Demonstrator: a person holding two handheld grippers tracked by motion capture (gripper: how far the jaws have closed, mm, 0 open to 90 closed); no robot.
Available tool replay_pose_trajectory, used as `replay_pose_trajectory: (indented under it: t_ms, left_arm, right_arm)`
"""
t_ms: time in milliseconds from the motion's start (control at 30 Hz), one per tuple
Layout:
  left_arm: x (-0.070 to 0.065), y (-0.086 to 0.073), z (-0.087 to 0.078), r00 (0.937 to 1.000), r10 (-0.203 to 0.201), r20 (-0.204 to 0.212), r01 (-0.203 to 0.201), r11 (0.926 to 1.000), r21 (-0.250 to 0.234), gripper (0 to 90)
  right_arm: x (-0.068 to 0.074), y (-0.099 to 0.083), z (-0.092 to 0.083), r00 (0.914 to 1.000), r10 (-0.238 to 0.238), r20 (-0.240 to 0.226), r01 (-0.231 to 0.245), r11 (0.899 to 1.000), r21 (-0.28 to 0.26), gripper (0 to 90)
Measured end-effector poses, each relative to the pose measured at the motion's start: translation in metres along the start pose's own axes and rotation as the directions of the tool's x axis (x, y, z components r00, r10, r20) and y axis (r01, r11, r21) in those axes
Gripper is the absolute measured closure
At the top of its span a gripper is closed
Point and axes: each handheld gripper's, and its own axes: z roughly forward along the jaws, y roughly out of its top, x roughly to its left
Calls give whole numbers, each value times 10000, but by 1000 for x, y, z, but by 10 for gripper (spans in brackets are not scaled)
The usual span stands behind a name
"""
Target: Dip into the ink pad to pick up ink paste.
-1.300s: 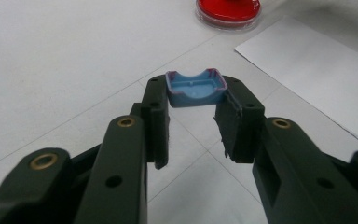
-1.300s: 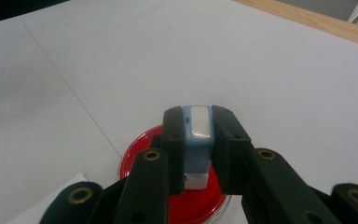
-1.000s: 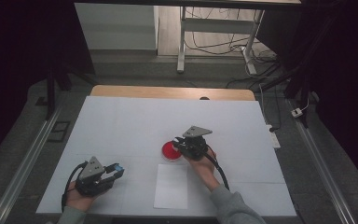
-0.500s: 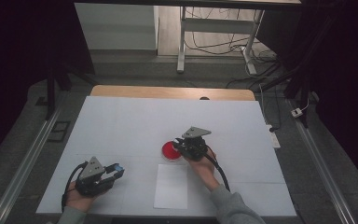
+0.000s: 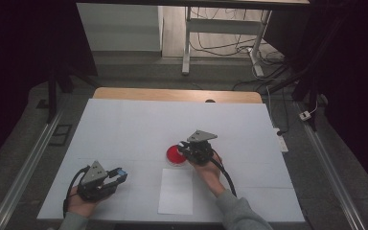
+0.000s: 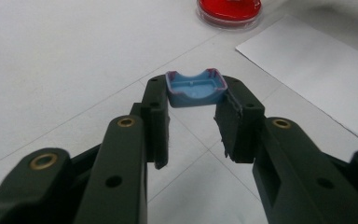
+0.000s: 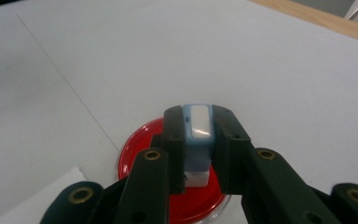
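Note:
In the left gripper view, my left gripper [image 6: 196, 95] is shut on a small blue cap [image 6: 196, 87], open side toward the camera, pinched between the tips of the jaws. From above, that gripper [image 5: 116, 177] lies low at the table's front left. My right gripper [image 7: 198, 122] is shut on a narrow light-blue and white block [image 7: 199, 130], held just over a round red dish [image 7: 137, 145]. In the high view this gripper [image 5: 183, 151] hovers at the right rim of the red dish [image 5: 173, 155] near the table's middle.
A white sheet of paper [image 5: 176, 190] lies on the white table [image 5: 139, 124] just in front of the dish, between my two hands. A wooden strip [image 5: 172, 95] runs along the table's far edge. Metal rails flank both sides.

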Motion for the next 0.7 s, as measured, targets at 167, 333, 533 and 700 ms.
replay_pose_trajectory:
  t_ms: [167, 333, 533, 700]
  left_arm:
    - [0, 0, 0, 10000, 2, 12, -2, 10000, -13, 654]
    - [0, 0, 0, 10000, 3, 1, -3, 10000, -22, 653]
    - [0, 0, 0, 10000, 24, 3, -24, 10000, -9, 653]
    - [0, 0, 0, 10000, 17, 20, -17, 10000, 0, 653]
  right_arm:
    - [0, 1, -2, 10000, 29, -90, -30, 9999, -126, 754]
    - [6, 7, -9, 9995, 63, -303, -80, 9983, -572, 754]
    - [9, 8, -7, 9990, 16, -437, -39, 9986, -523, 754]
    - [9, 7, -5, 9988, 36, -486, -58, 9989, -464, 754]
